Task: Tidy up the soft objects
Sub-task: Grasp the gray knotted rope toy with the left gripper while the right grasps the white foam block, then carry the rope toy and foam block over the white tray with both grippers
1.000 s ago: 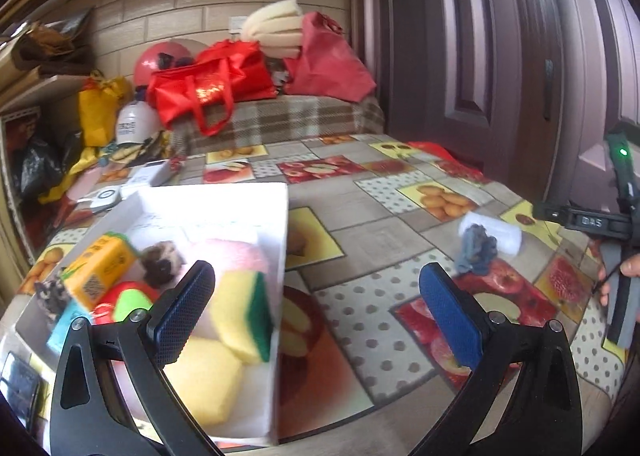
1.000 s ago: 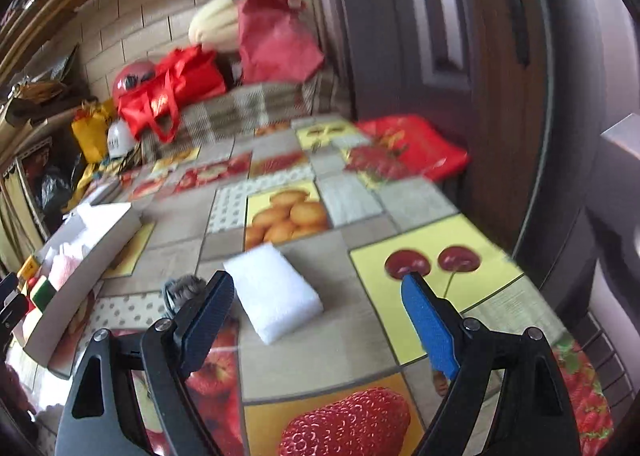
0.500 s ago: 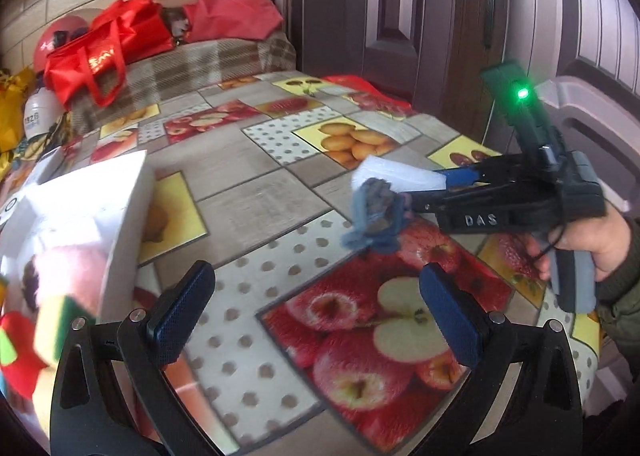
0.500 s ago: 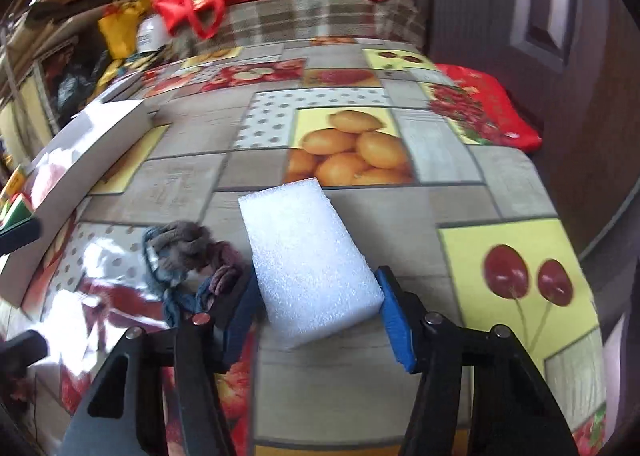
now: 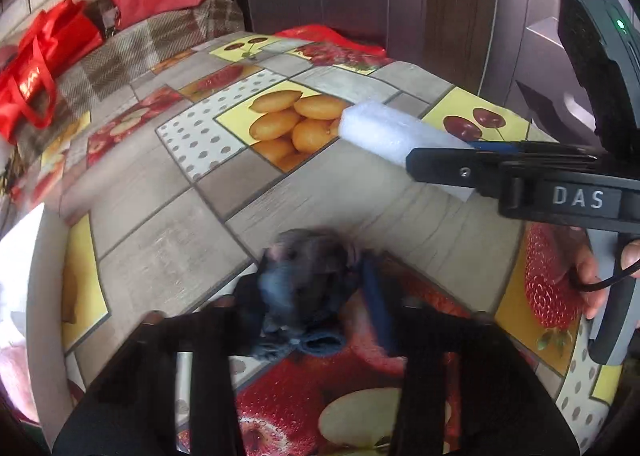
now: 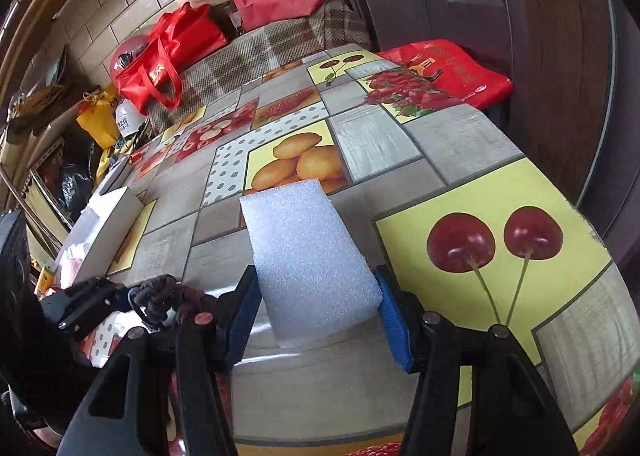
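Observation:
My right gripper (image 6: 318,312) is shut on a white foam block (image 6: 308,256) and holds it just above the fruit-print tablecloth; the block also shows in the left wrist view (image 5: 392,136). My left gripper (image 5: 308,296) is closed around a dark blue-grey fabric scrunchie (image 5: 304,284) on the table, blurred by motion; the scrunchie shows in the right wrist view (image 6: 168,296) beside the left gripper's finger. The right gripper crosses the left wrist view at the right (image 5: 440,164).
A white box (image 6: 108,224) holding soft items stands at the left, its wall showing in the left wrist view (image 5: 44,284). Red bags (image 6: 168,56) and cushions lie on a checked bench behind. A red bag (image 6: 448,68) lies at the table's far right edge.
My left gripper moved forward onto the scrunchie and closed around it. My right gripper stayed closed on the foam block and lifted it slightly.

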